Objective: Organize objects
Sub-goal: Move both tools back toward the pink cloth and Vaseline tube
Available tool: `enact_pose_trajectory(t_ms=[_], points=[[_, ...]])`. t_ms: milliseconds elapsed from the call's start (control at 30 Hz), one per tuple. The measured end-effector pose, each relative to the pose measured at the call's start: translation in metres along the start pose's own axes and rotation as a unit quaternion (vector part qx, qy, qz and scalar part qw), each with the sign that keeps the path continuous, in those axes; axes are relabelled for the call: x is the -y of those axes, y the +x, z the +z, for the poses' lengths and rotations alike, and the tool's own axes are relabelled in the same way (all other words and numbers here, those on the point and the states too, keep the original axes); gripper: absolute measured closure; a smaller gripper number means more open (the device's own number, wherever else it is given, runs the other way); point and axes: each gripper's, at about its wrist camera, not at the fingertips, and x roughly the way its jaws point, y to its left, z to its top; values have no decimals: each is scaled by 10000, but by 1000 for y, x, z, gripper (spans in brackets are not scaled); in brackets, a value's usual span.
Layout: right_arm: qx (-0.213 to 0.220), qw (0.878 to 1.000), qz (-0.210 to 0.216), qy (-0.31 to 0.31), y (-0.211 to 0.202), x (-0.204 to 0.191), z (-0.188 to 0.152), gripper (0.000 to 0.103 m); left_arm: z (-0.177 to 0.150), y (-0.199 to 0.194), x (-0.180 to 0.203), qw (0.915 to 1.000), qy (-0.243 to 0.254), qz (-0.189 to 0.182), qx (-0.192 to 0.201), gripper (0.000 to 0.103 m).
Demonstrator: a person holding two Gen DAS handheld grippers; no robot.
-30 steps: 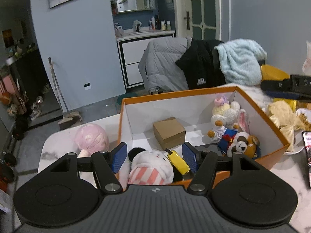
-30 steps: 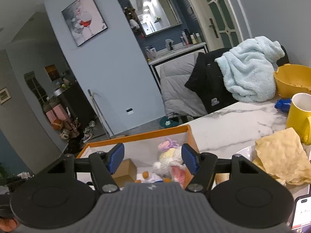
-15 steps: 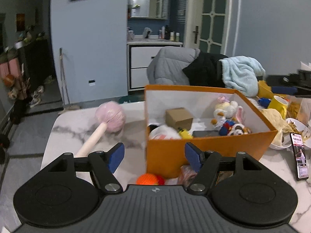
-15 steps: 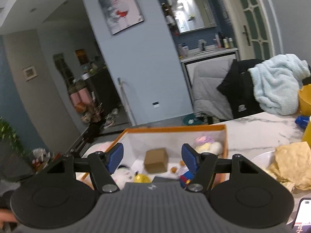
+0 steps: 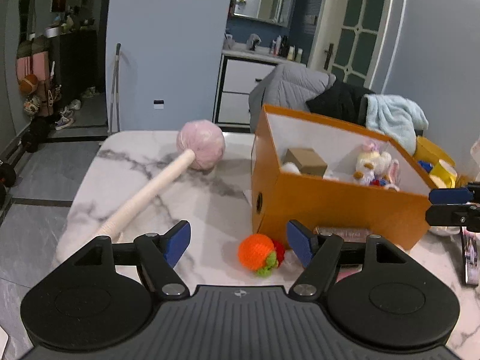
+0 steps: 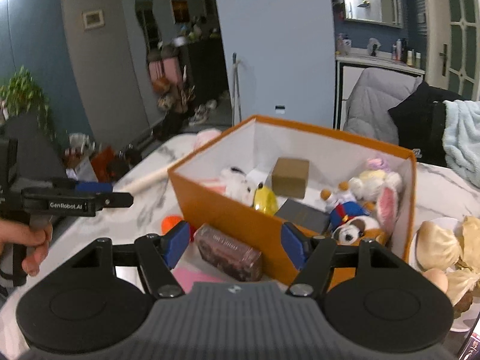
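Observation:
An orange box stands on the marble table and holds a brown carton, plush toys and a yellow toy. An orange crocheted fruit lies on the table in front of the box, between my open left gripper's fingers. A dark brown packet lies against the box front, between my open right gripper's fingers. Both grippers are empty. The box also shows in the right wrist view.
A pink pom-pom massage stick lies across the table's left part. A plate with pastry and a phone are right of the box. A pink card lies by the packet. Chairs with coats stand behind.
Both grippers pulled back from above the box and came down in front of it. The left one now faces the orange fruit, the right one the brown packet.

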Motion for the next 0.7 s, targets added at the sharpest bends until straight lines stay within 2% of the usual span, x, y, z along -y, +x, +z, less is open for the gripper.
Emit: enact_pose_trajectory(t_ms=[100,167,233,300,400,500,600,700], points=[[-223,9996,10,-192,8,-2,-5,33,-6,5,10,9997,192,-49,-104,20],[-604,9974,66,-386,18,-3,-11,27,-9,9,19,9992,324,-134,-170,20],[-1015,9918,132,-765,27,-4,-22,26,-14,10,32,9968,589,-477,-246,20],[-1273,9822,264,-1359,32,-7,-33,26,-20,9,49,9883,1021,-1075,-344,20],[-1314,9746,366,-1779,33,0,-46,24,-31,2,78,9723,1725,-1540,-338,20],[-1370,9781,195,-1555,40,13,-50,24,-43,3,98,9581,2203,-1770,-471,20],[-1409,9763,128,-1640,44,16,-56,23,-54,7,110,9435,2605,-1927,-700,20],[-1441,9756,141,-1648,46,18,-57,21,-65,13,115,9344,2843,-1967,-861,20]])
